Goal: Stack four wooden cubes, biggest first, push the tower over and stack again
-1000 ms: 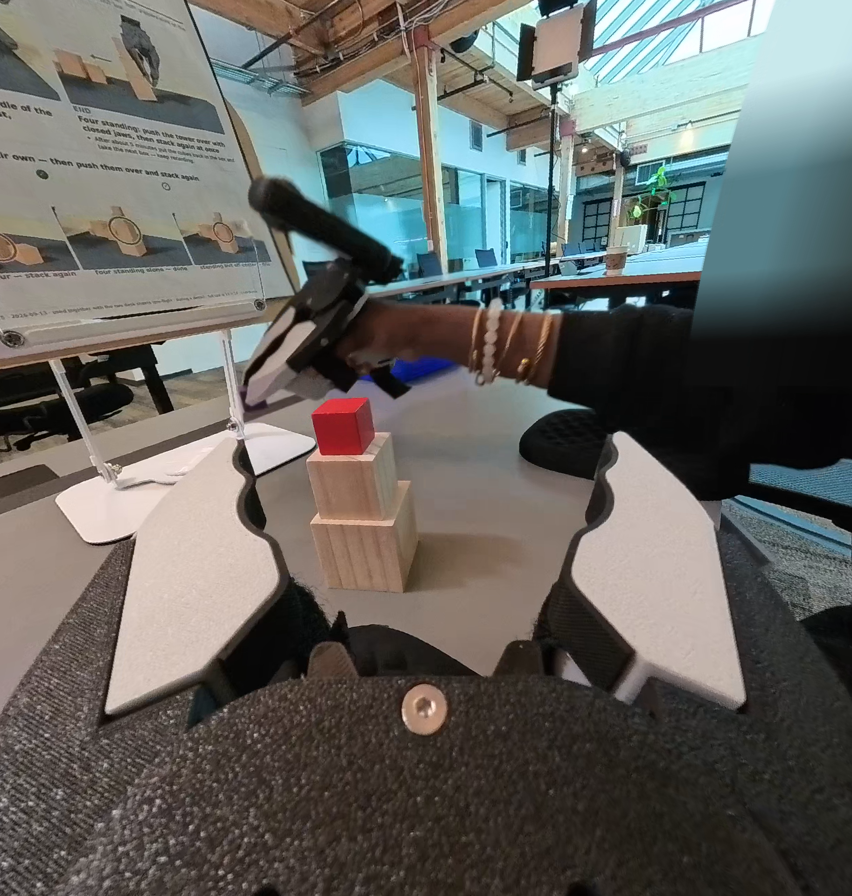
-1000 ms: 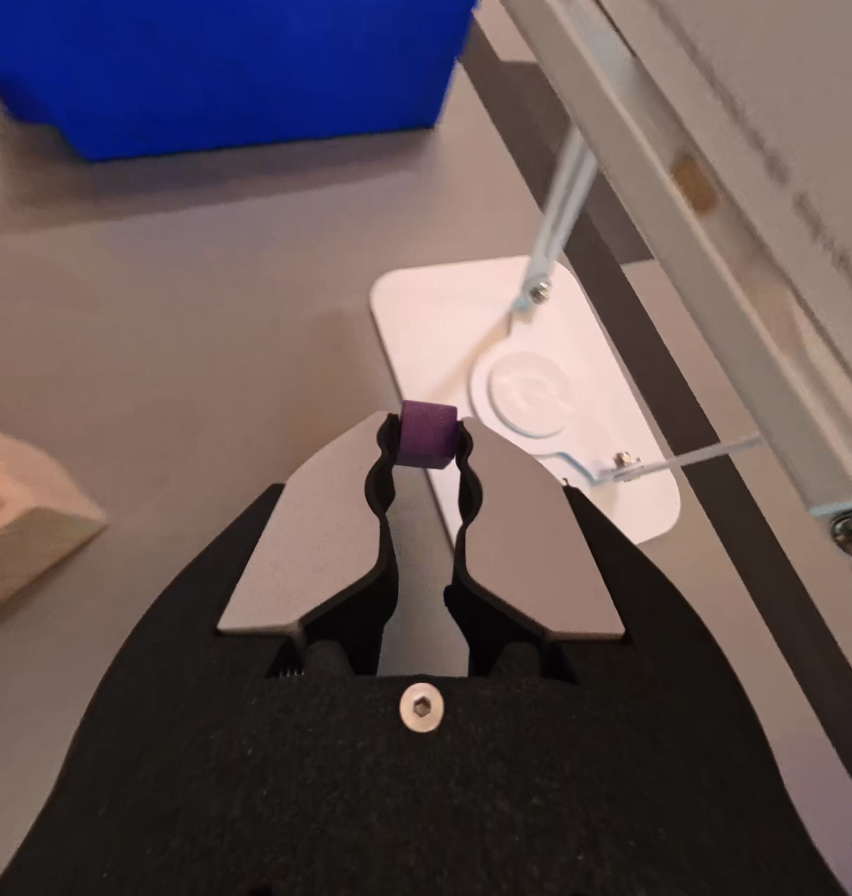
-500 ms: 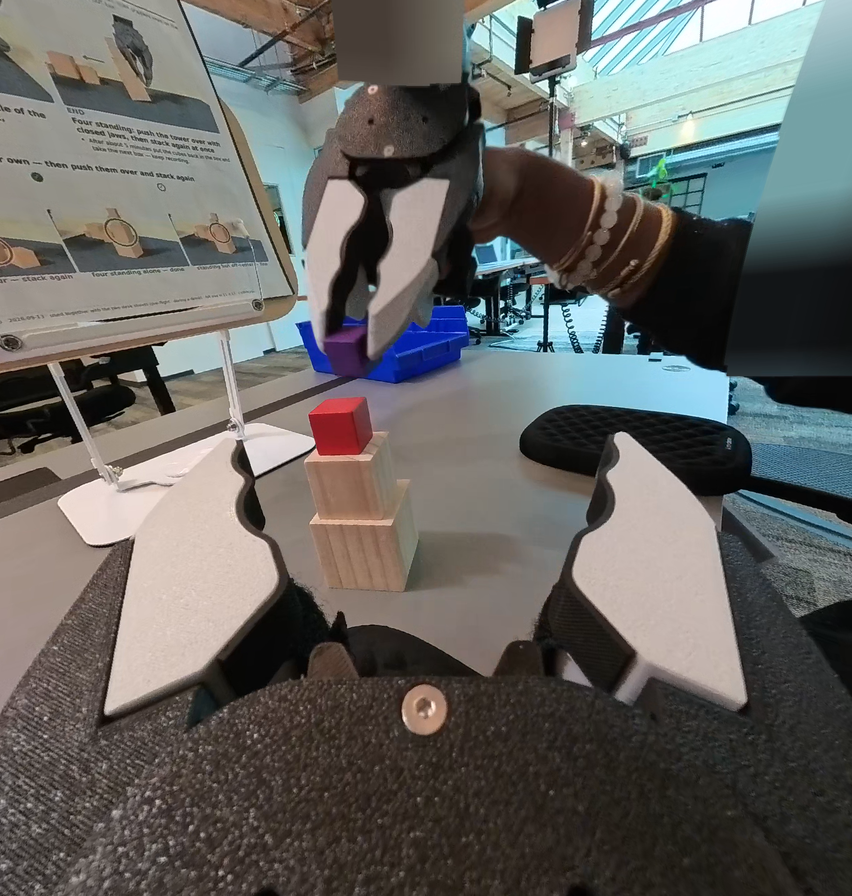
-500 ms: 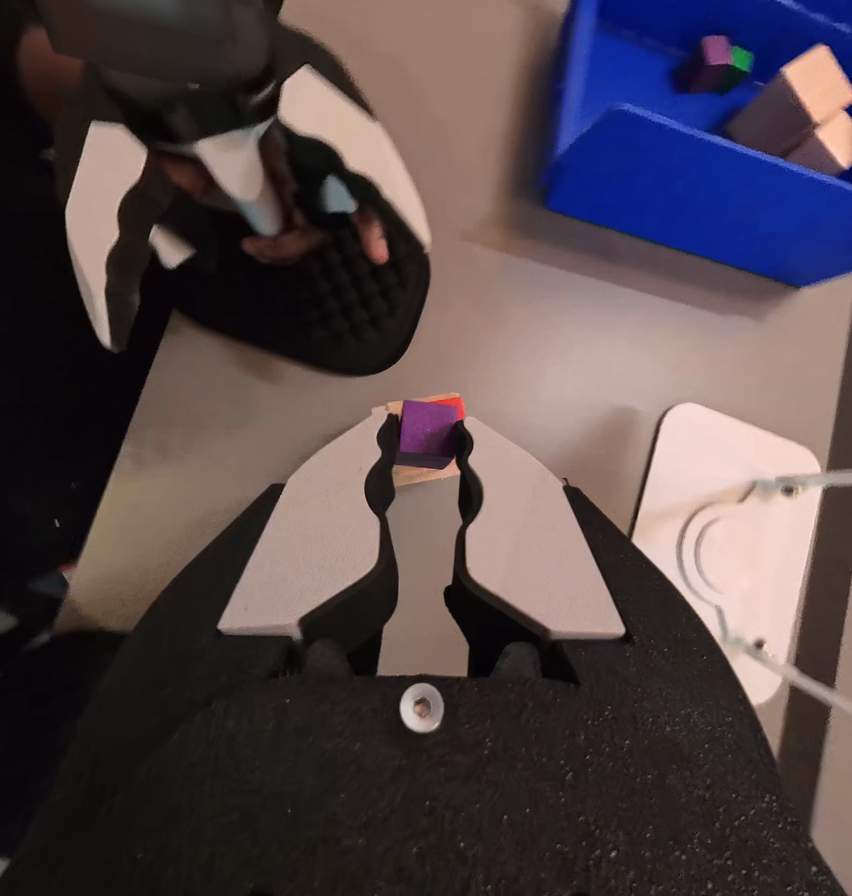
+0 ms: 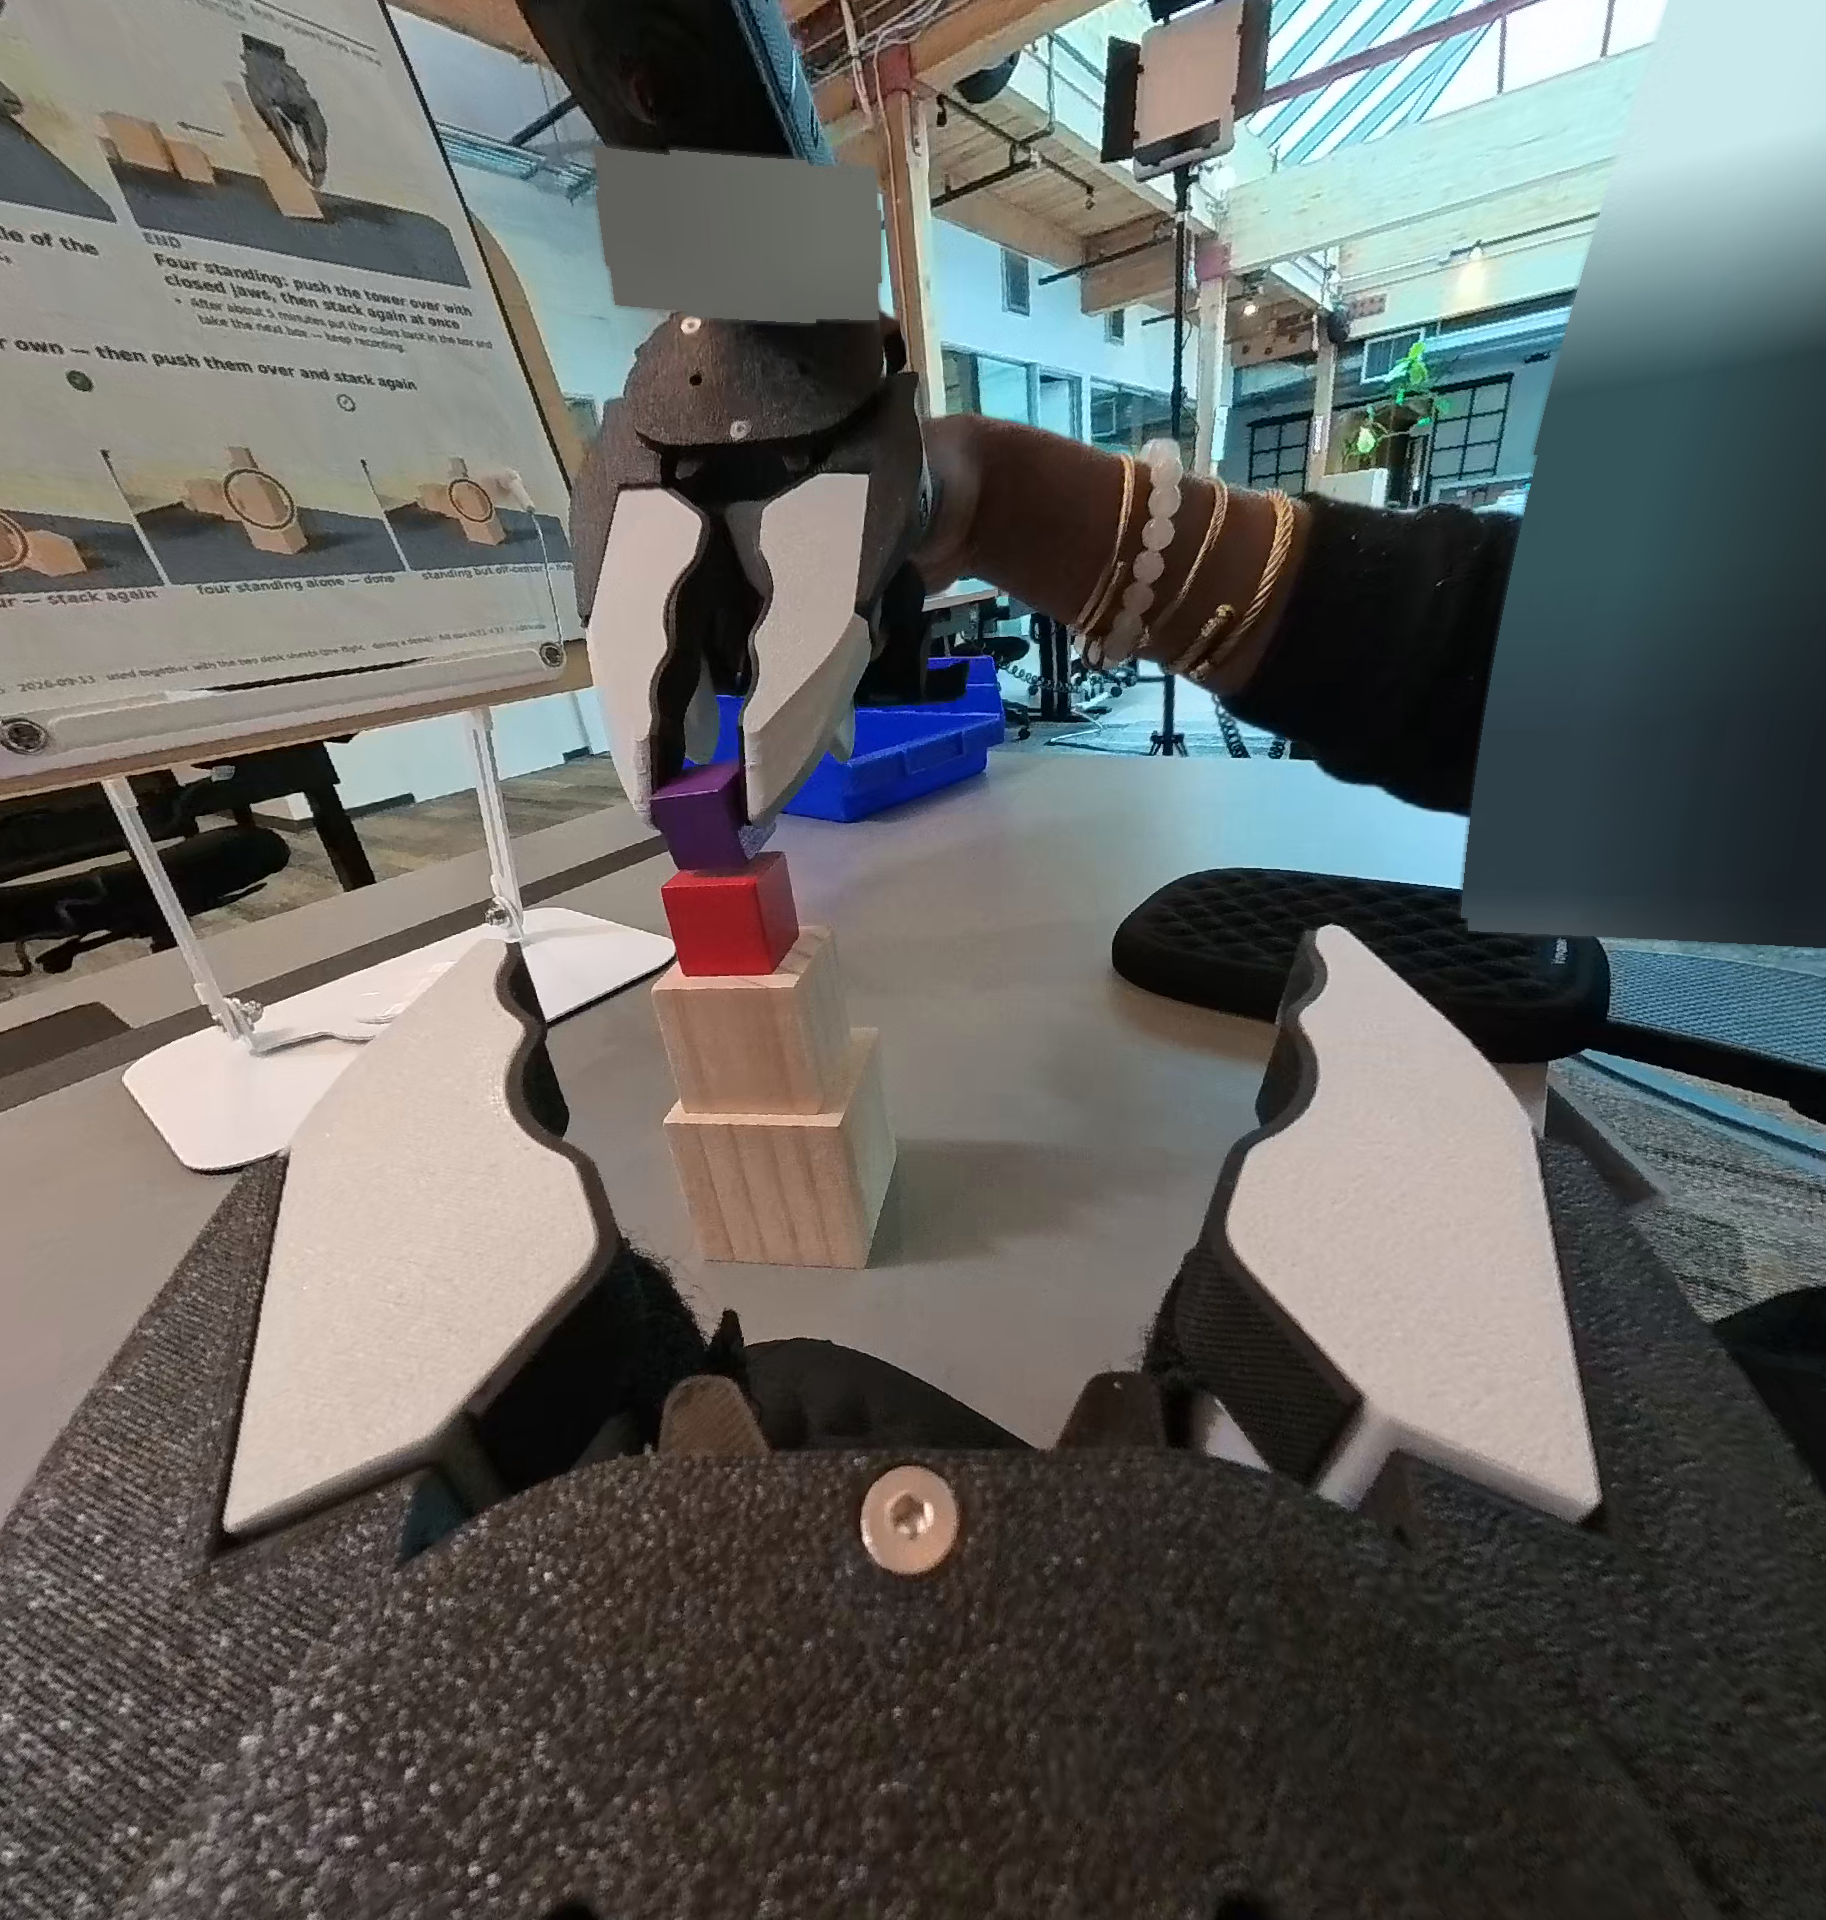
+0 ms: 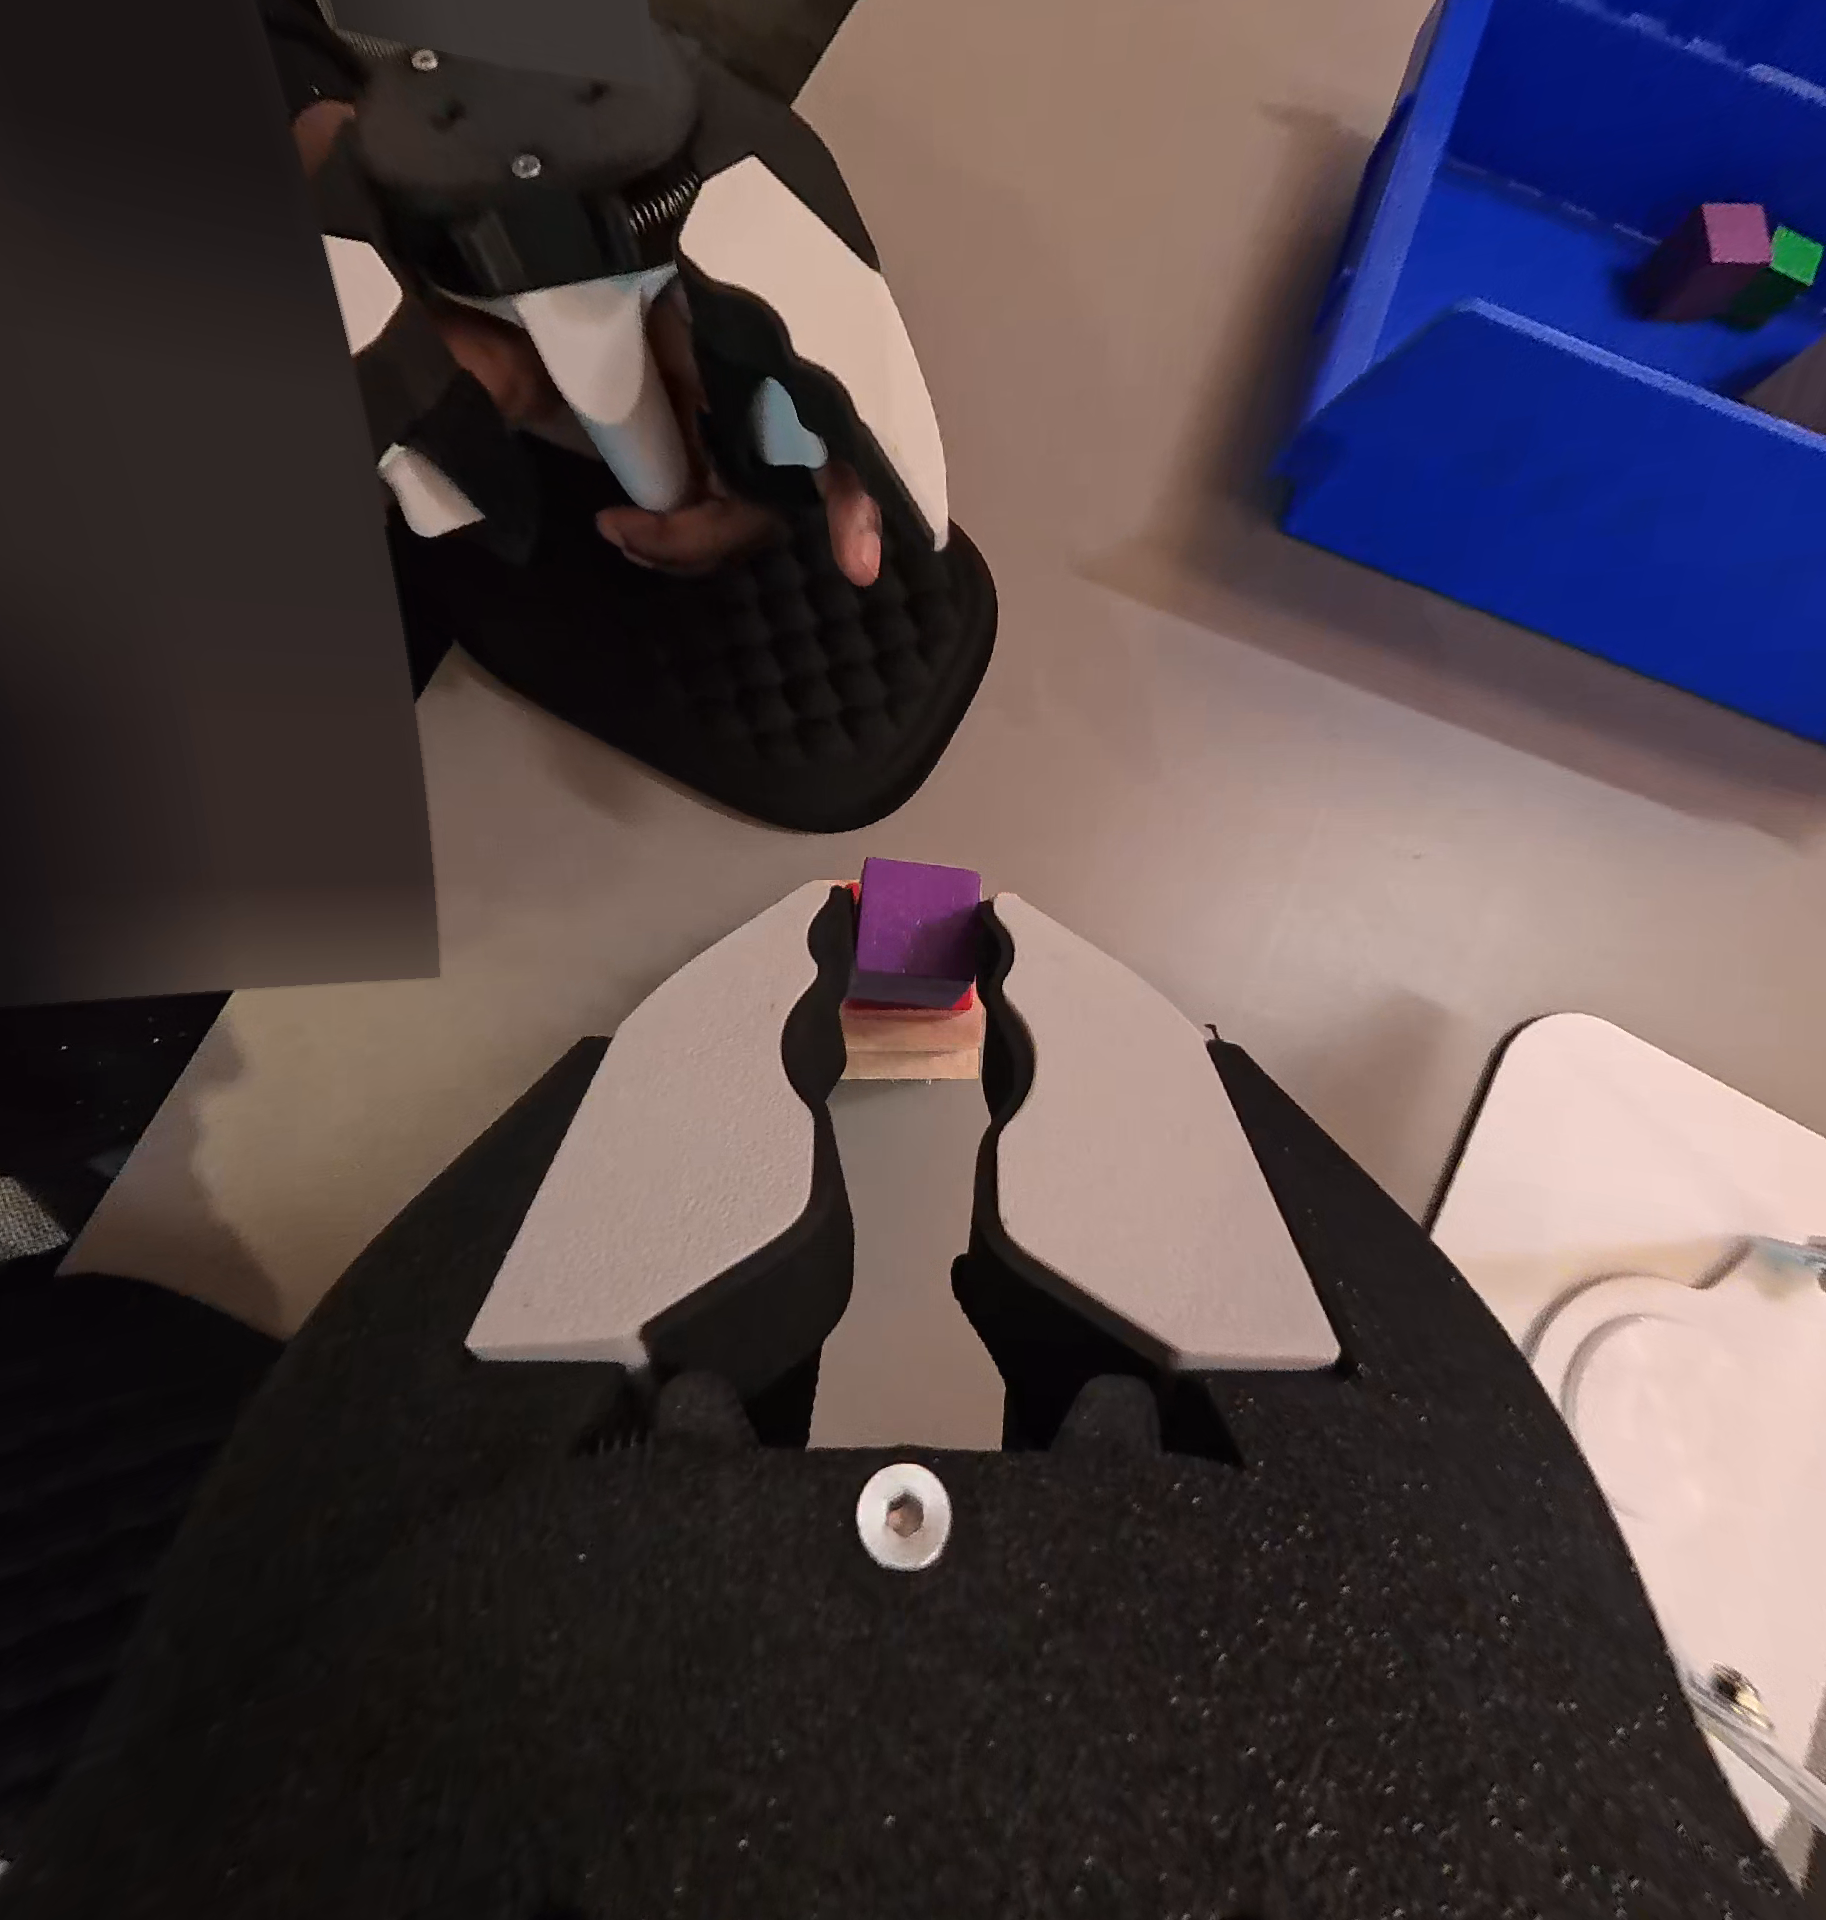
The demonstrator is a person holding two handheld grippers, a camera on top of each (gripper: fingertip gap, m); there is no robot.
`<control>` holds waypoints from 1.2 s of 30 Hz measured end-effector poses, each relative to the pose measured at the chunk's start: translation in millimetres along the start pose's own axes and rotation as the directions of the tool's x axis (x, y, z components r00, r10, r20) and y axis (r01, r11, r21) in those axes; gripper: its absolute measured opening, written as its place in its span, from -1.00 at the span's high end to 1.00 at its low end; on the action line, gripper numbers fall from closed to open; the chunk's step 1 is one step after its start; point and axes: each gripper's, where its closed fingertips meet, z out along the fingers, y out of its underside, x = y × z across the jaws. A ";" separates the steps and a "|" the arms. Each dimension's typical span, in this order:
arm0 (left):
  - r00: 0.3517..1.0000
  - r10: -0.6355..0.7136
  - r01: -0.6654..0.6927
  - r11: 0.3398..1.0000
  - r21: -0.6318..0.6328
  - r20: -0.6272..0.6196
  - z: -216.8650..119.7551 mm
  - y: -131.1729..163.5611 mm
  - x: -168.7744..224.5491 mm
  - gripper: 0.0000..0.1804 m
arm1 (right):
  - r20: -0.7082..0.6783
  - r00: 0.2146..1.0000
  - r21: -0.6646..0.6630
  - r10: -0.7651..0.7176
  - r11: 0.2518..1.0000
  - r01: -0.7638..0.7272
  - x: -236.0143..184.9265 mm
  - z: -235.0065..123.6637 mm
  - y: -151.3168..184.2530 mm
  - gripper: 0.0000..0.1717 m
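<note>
In the left wrist view, a small purple cube (image 5: 703, 823), matte and tilted so one lower corner points down, is pinched between the fingertips of the right claw (image 5: 696, 795), which reaches down from above with a hand (image 5: 976, 499) behind it. The cube's lowest corner sits right at the top face of a red cube (image 5: 730, 923); whether they touch cannot be told. The red cube rests on a small pale wooden block (image 5: 751, 1037), and that stands on a larger wooden block (image 5: 784, 1184) on the grey bench (image 5: 1044, 904). The left claw (image 5: 914, 1049) is spread wide, its pale fingers (image 5: 421, 1205) flanking the tower from the near side, well apart from it and gripping nothing. Behind stand a blue bin (image 5: 888, 758), a black cushioned pad (image 5: 1345, 961) and an instruction board on a white stand (image 5: 389, 1023).

In the right wrist view, looking down, the right claw (image 6: 914, 940) is clenched on the purple cube (image 6: 914, 925), both dark pads pressed to its sides. Directly beneath it show slivers of the red cube (image 6: 956, 1001) and the wooden blocks (image 6: 904, 1055). Farther off, the left claw (image 6: 639, 343) hangs spread above the black pad (image 6: 784, 686). The blue bin (image 6: 1574, 488) at upper right holds a purple block (image 6: 1719, 255) and a green block (image 6: 1794, 255).
</note>
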 end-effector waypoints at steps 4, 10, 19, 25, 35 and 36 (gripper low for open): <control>1.000 0.003 -0.003 1.000 -0.003 0.000 0.3 0.4 0.2 -0.46 | 0.007 1.000 0.009 -0.010 1.000 0.010 -1.3 1.3 0.3 0.75; 1.000 0.003 -0.003 1.000 -0.002 0.002 0.1 0.2 0.0 -0.45 | -0.003 0.999 0.014 -0.047 0.999 0.047 0.7 0.6 2.2 0.74; 1.000 0.003 -0.003 1.000 -0.001 0.002 0.0 0.1 -0.2 -0.45 | 0.022 0.998 0.042 -0.056 0.998 0.055 -0.9 0.7 2.6 0.74; 1.000 0.002 -0.002 1.000 -0.001 0.002 0.1 0.1 -0.3 -0.45 | 0.022 0.997 0.047 -0.070 0.997 0.069 0.2 1.0 5.0 0.74; 1.000 0.001 -0.001 1.000 0.000 0.002 -0.1 0.0 -0.4 -0.45 | 0.027 0.997 0.053 -0.072 0.996 0.070 0.7 2.5 3.5 0.74; 1.000 0.000 0.000 1.000 0.000 0.002 -0.1 -0.1 -0.4 -0.45 | 0.023 0.997 0.053 -0.068 0.996 0.066 1.3 2.5 3.9 0.71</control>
